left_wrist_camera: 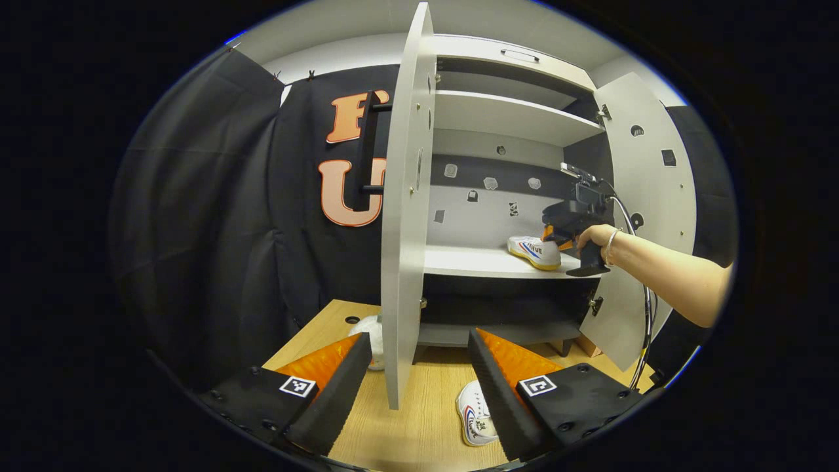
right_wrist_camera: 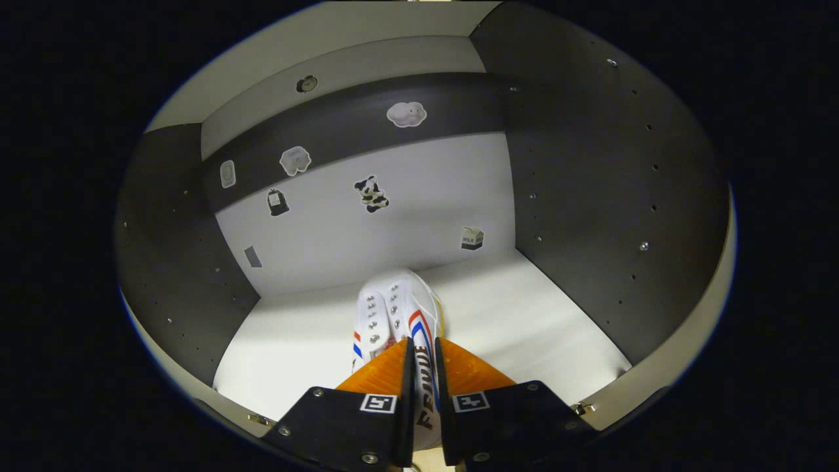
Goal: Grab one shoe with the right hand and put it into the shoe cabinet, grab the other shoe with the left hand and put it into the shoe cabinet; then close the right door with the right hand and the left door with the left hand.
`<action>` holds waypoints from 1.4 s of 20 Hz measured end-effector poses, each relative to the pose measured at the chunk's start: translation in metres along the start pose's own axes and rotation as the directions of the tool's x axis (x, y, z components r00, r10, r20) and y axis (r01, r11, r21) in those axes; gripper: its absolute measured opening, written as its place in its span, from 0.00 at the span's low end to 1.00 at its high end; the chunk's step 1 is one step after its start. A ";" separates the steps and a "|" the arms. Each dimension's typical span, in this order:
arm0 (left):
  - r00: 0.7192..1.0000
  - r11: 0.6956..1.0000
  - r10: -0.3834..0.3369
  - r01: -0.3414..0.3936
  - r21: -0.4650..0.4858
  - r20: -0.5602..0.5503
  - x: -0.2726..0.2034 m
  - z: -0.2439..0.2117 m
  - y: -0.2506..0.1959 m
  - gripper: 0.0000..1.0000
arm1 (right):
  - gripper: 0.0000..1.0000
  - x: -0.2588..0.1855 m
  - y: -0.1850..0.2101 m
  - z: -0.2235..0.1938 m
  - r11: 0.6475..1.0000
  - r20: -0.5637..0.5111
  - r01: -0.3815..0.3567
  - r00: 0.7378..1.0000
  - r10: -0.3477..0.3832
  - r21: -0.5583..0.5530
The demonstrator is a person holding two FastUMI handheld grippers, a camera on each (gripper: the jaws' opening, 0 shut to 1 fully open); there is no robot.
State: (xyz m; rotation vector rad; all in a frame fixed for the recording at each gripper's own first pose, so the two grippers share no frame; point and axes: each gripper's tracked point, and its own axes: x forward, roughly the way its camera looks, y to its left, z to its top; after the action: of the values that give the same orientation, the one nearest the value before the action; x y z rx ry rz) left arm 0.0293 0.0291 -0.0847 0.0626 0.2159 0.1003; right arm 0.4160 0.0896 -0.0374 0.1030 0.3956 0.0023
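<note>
Shoe point(right_wrist_camera: 400, 314) light, soft canvas; right tool point(right_wrist_camera: 419, 367) clenched on its heel collar. Left tool point(left_wrist_camera: 419, 367) released.

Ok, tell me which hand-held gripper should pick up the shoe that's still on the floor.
Left. The left hand-held gripper is open, low over the floor with the shoe on the floor just ahead, beside its finger. The right hand-held gripper is shut on the other shoe on the cabinet shelf.
</note>
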 end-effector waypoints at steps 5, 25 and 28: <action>1.000 1.000 -0.028 0.028 -0.011 -0.007 0.003 -0.005 -0.010 0.94 | 0.23 -0.055 0.005 0.020 0.996 0.108 -0.035 0.993 0.044 -0.078; 0.949 0.990 -0.131 0.139 0.006 -0.287 0.063 -0.188 -0.062 0.99 | 0.92 -0.280 -0.043 -0.074 0.975 0.220 -0.101 0.965 0.145 -0.198; 0.925 0.987 -0.151 0.162 0.004 -0.348 0.077 -0.225 -0.072 0.97 | 0.92 -0.289 -0.056 -0.079 0.976 0.217 -0.088 0.967 0.131 -0.200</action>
State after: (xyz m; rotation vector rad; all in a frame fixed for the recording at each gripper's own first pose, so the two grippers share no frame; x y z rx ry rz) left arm 0.0622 -0.0226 -0.3260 0.0599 0.5756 -0.0535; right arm 0.1182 0.0356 -0.0045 -0.0627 0.1565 0.1367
